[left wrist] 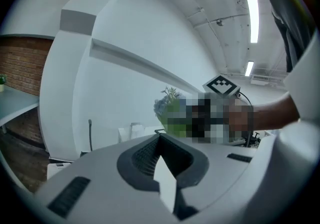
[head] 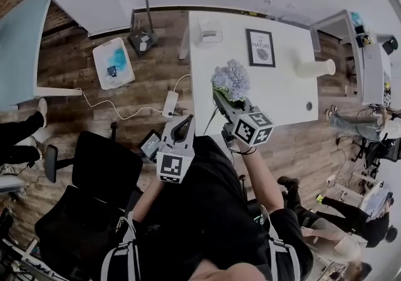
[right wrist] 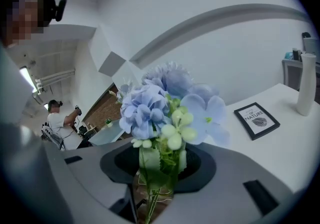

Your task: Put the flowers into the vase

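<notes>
Keep the right gripper clamped on the hydrangea bunch — left gripper closed, empty — steering stems-down toward the white vase at two o'clock.

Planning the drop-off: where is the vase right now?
In the head view the white vase stands on the right part of the table, right of the framed picture.

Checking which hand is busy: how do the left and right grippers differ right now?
The right gripper is shut on the stems of the flowers; the left gripper is shut on nothing. The right gripper reaches over the white table; the left gripper sits off its edge, over the wooden floor. Both carry a marker cube.
</notes>
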### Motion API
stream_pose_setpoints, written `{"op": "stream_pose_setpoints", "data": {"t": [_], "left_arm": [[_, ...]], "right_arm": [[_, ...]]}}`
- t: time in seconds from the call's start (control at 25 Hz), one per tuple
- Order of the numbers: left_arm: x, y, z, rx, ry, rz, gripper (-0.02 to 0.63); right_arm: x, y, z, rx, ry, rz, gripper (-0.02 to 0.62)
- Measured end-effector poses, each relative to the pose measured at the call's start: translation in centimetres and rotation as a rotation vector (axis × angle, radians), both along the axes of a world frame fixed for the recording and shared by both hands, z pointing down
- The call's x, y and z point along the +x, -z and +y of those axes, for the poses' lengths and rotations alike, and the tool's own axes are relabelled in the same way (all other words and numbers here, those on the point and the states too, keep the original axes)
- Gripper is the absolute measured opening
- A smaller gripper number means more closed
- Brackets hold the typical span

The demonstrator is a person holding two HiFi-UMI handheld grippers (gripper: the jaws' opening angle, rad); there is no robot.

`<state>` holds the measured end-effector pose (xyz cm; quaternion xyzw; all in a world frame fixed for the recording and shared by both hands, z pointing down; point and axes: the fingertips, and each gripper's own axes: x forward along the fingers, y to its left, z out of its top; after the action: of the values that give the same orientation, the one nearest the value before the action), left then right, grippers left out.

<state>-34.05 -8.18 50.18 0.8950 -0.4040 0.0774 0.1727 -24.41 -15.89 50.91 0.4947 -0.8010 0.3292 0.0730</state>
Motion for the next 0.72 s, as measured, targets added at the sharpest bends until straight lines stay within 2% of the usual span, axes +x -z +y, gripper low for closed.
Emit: {"op": "stream_pose_setpoints", "data": {"t": [0.2, 0.44, 0.72], "left_arm": [[2.6, 0.0, 1.3, 0.006, -0.078, 0.017, 0.011], [4.6, 0.9, 3.9, 0.030, -0.078, -0.012, 0.011], [12.1, 2.8, 8.7, 0.064, -0.086, -0.038, 0.011]], "right_arm": [[2.1, 2.8, 1.5, 0.073, -0.059, 0.008, 0.176], [4.0, 5.2, 4.5, 0.162, -0.059, 0.004, 0.176], [9.4, 7.4, 10.4, 0.231, -0.026, -0.018, 0.176]]}}
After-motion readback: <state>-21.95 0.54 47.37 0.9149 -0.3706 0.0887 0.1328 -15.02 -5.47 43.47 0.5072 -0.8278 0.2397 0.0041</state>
